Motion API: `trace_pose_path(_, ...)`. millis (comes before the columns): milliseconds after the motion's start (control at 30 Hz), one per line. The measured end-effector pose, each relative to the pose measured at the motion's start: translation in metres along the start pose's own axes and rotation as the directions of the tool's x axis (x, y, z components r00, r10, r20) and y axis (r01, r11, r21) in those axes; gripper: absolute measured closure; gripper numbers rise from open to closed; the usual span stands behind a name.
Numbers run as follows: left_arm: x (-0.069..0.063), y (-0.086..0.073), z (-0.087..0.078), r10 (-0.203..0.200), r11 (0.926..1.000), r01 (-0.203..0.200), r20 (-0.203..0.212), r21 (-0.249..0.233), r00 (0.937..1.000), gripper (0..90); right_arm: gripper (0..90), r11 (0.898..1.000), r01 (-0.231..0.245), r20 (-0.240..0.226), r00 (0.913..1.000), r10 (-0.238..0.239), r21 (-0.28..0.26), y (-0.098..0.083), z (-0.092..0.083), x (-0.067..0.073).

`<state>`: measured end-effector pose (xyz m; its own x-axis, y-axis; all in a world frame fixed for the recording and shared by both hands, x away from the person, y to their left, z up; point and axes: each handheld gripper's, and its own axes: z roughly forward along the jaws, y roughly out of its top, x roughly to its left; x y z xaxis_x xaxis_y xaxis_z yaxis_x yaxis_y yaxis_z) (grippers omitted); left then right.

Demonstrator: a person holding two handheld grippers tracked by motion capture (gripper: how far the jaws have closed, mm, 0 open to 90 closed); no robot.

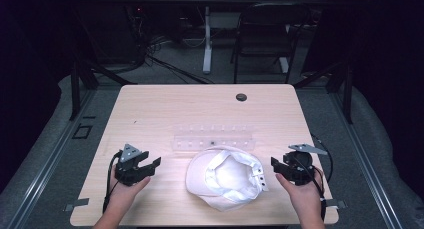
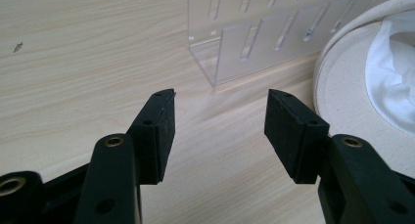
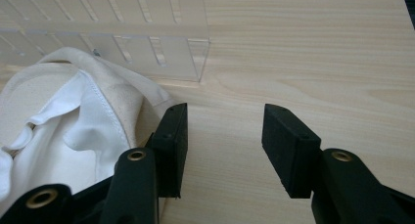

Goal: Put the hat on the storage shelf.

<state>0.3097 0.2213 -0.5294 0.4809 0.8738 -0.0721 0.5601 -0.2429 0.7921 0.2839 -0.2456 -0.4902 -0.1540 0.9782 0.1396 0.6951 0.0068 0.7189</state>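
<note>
white cap point(image 1: 225, 178) upside down, untouched, just in front of clear slotted rack point(image 1: 214, 138) | left gripper point(image 1: 150, 165) jaws spread, empty, left of cap | right gripper point(image 1: 274, 164) jaws spread, empty, right of cap | nothing started, judging by layout

We can't read any text, labels or numbers anywhere: cap point(image 1: 225, 178), rack point(image 1: 214, 138) and table point(image 1: 165, 109) all blank.

a white cap point(image 1: 225, 178) lies upside down on the near middle of the light wooden table point(image 1: 165, 109), its pale lining and open hollow facing up, its brim toward the left. just behind it, touching or nearly touching its far edge, stands a clear acrylic rack point(image 1: 214, 138) with rows of slots, set lengthwise across the table.
</note>
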Motion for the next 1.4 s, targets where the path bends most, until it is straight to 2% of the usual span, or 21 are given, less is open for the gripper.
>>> trace_pose_path(167, -0.001, 0.001, 0.0, 0.0, 0.9999, 0.0, 0.001, 0.01, 1.0, 44.8, 51.8, 1.0, -0.026, -0.017, 0.9995, 0.026, 0.01, 0.0, 0.0, -0.004)
trace_pose_path(267, -0.002, 0.002, -0.001, 0.018, 0.9998, -0.017, -0.012, 0.012, 0.9998, 43.8, 51.7, 0.997, -0.069, -0.059, 0.9958, 0.07, 0.015, 0.002, -0.003, -0.008)
trace_pose_path(367, -0.002, 0.003, -0.002, 0.015, 0.9998, -0.015, -0.013, 0.01, 0.9998, 42.9, 51.1, 0.996, -0.084, -0.083, 0.993, 0.084, 0.01, 0.004, -0.006, -0.009)
trace_pose_path(467, -0.003, 0.002, -0.003, 0.013, 0.9999, -0.013, -0.02, 0.001, 0.9997, 42.9, 49.9, 0.987, -0.153, -0.168, 0.9731, 0.158, 0.043, 0.011, -0.012, -0.012)
trace_pose_path(500, -0.003, 0.001, -0.003, 0.018, 0.9998, -0.018, -0.021, 0.001, 0.9996, 42.9, 49.9, 0.985, -0.166, -0.2, 0.9644, 0.173, 0.051, 0.012, -0.013, -0.013)
trace_pose_path(533, -0.003, 0.001, -0.003, 0.016, 0.9999, -0.016, -0.02, -0.001, 0.9997, 42.9, 49.3, 0.983, -0.17, -0.209, 0.9611, 0.181, 0.069, 0.013, -0.013, -0.013)
trace_pose_path(633, -0.003, 0.001, -0.002, 0.013, 0.9999, -0.013, -0.013, -0.001, 0.9998, 43.1, 48.3, 0.981, -0.169, -0.227, 0.956, 0.186, 0.093, 0.017, -0.014, -0.014)
trace_pose_path(667, -0.003, 0.001, 0.0, 0.01, 0.9999, -0.01, -0.008, 0.002, 0.9999, 43.2, 47.6, 0.979, -0.16, -0.241, 0.9526, 0.186, 0.124, 0.021, -0.016, -0.014)
trace_pose_path(733, -0.002, 0.0, 0.002, 0.008, 0.9999, -0.008, -0.005, 0.011, 1.0, 43.5, 46.4, 0.979, -0.146, -0.247, 0.9527, 0.177, 0.139, 0.024, -0.017, -0.014)
trace_pose_path(833, -0.002, -0.001, 0.003, -0.006, 1.0, 0.006, 0.001, 0.007, 1.0, 43.4, 45.8, 0.974, -0.147, -0.252, 0.9493, 0.187, 0.17, 0.026, -0.017, -0.014)
trace_pose_path(867, -0.001, -0.002, 0.004, -0.014, 0.9999, 0.014, 0.004, 0.002, 0.9999, 43.4, 45.8, 0.968, -0.156, -0.262, 0.943, 0.205, 0.196, 0.027, -0.016, -0.015)
trace_pose_path(900, -0.001, -0.002, 0.004, -0.014, 0.9999, 0.014, 0.004, 0.002, 0.9999, 43.3, 45.8, 0.968, -0.156, -0.262, 0.943, 0.205, 0.196, 0.027, -0.016, -0.015)
trace_pose_path(933, 0.0, -0.002, 0.004, -0.025, 0.9997, 0.025, -0.006, -0.001, 0.9997, 43.2, 44.6, 0.96, -0.161, -0.269, 0.9374, 0.221, 0.229, 0.028, -0.015, -0.016)
trace_pose_path(1000, 0.0, -0.002, 0.003, -0.035, 0.9993, 0.035, -0.003, -0.008, 0.9994, 42.6, 43.7, 0.959, -0.148, -0.266, 0.9403, 0.212, 0.242, 0.029, -0.015, -0.015)
trace_pose_path(1067, 0.0, -0.002, 0.003, -0.035, 0.9993, 0.035, -0.007, -0.01, 0.9994, 41.1, 42.4, 0.961, -0.125, -0.249, 0.9504, 0.187, 0.245, 0.03, -0.015, -0.012)
trace_pose_path(1133, -0.001, -0.002, 0.004, -0.032, 0.9994, 0.032, -0.005, -0.008, 0.9995, 40.9, 40.5, 0.961, -0.11, -0.244, 0.954, 0.174, 0.255, 0.031, -0.014, -0.01)
trace_pose_path(1267, -0.003, -0.002, 0.005, -0.023, 0.9997, 0.023, -0.005, -0.001, 0.9997, 40.8, 37.6, 0.947, -0.11, -0.238, 0.9531, 0.186, 0.3, 0.034, -0.011, -0.006)
trace_pose_path(1400, -0.005, -0.003, 0.007, -0.015, 0.9998, 0.015, -0.005, 0.011, 0.9999, 40.8, 36.8, 0.942, -0.091, -0.212, 0.9631, 0.166, 0.323, 0.038, -0.008, -0.001)
